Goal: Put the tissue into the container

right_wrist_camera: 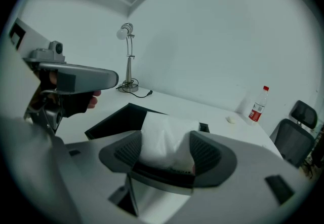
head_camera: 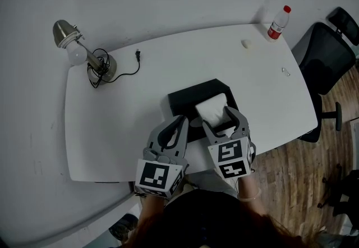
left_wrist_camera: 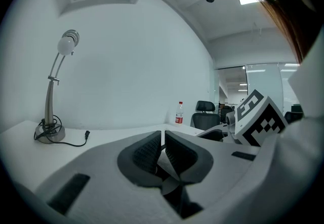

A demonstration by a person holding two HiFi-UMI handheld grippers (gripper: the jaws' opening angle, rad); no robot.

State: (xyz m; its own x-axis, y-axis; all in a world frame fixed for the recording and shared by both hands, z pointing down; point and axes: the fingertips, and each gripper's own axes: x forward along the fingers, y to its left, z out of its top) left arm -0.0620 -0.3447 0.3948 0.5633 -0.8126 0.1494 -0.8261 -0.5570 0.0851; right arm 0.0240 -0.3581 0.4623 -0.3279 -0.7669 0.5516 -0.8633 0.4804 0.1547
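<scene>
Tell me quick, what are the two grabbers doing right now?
Left gripper: closed, holding nothing.
Right gripper: closed on the white tissue.

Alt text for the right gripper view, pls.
The right claw grips a white tissue pack over an open black container on a white table. A desk lamp and a water bottle stand farther back.
</scene>
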